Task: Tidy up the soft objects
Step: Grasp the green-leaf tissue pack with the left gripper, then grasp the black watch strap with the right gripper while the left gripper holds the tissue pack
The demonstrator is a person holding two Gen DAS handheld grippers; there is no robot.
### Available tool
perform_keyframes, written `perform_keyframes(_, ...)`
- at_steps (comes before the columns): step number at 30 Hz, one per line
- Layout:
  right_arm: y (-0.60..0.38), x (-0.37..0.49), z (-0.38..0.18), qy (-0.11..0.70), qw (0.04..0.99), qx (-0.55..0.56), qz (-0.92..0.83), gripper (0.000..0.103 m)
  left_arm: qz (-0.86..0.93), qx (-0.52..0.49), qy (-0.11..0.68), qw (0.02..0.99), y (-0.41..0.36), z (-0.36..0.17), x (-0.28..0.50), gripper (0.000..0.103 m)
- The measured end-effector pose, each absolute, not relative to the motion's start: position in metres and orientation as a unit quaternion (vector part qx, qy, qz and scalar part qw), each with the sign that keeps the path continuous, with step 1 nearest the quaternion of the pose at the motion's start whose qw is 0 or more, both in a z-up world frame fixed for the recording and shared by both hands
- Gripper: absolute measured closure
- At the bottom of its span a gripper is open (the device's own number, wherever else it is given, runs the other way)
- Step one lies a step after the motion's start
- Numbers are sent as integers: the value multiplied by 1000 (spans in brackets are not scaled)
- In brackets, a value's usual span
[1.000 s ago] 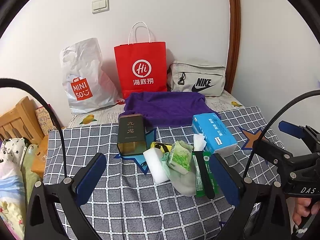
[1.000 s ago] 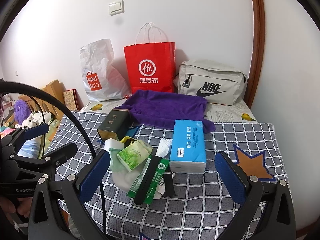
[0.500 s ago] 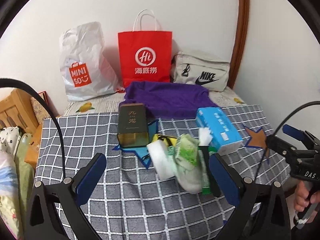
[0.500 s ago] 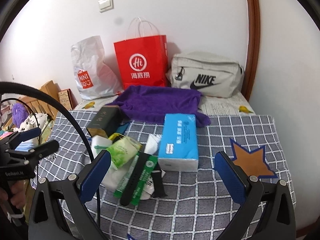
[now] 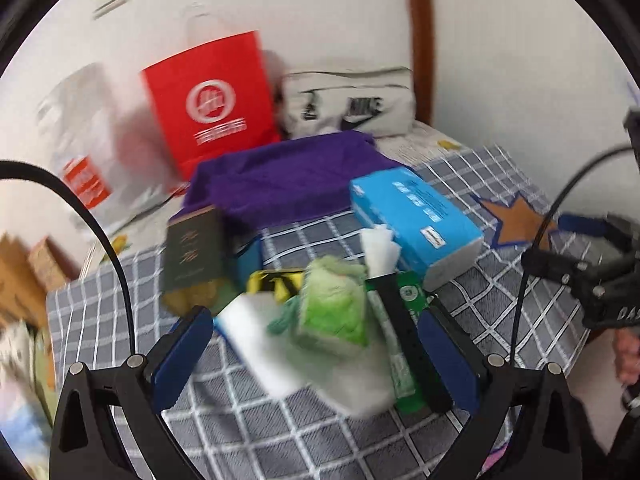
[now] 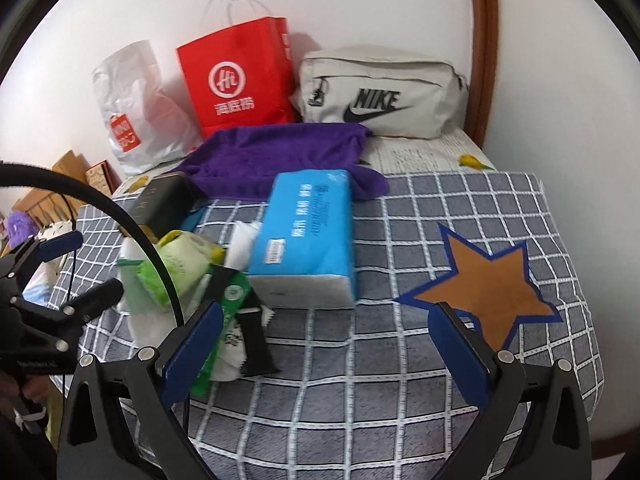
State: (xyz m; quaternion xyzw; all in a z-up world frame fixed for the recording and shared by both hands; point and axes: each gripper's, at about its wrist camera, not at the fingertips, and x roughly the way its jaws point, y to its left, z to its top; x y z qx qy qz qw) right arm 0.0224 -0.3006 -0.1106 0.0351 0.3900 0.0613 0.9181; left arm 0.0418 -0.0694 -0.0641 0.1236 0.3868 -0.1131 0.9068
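Both grippers spread wide, left gripper (image 5: 316, 356) over the pile, right gripper (image 6: 326, 344) low above the checked surface (image 6: 400, 360); one blue tissue pack (image 6: 306, 236), one green pouch (image 5: 332, 308), one purple towel (image 6: 280, 152); only the right view shows the star patch (image 6: 486, 280) whole

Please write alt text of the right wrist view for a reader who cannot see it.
The open right claw hovers over a grey checked cloth, facing a blue tissue pack beside a heap of small green and white packets. Behind lie a purple towel, red bag and Nike bag.
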Motion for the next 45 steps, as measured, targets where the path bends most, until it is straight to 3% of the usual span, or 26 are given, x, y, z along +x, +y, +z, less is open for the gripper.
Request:
perform_keyframes(11, -331, 40, -139, 425, 902, 69, 48, 1, -68, 256, 430, 863, -95, -121, 82, 2)
perform_keyframes(15, -331, 48, -148, 434, 896, 75, 52, 1, -63, 278, 415, 864, -98, -126, 83, 30)
perform_keyframes(16, -331, 48, -149, 435, 896, 75, 53, 1, -69, 280, 415, 863, -99, -124, 82, 55)
perform_keyframes(22, -320, 48, -146, 429, 897, 73, 75, 1, -129, 174, 432, 875, -77, -95, 81, 55)
perform_keyframes(39, -283, 37, -141, 426, 894, 54, 130, 1, -130, 100, 424, 891, -37, -71, 73, 54)
perform_keyframes(45, -247, 32, -146, 431, 881, 53, 189, 10, -103, 74, 421, 898, -6, -63, 70, 54)
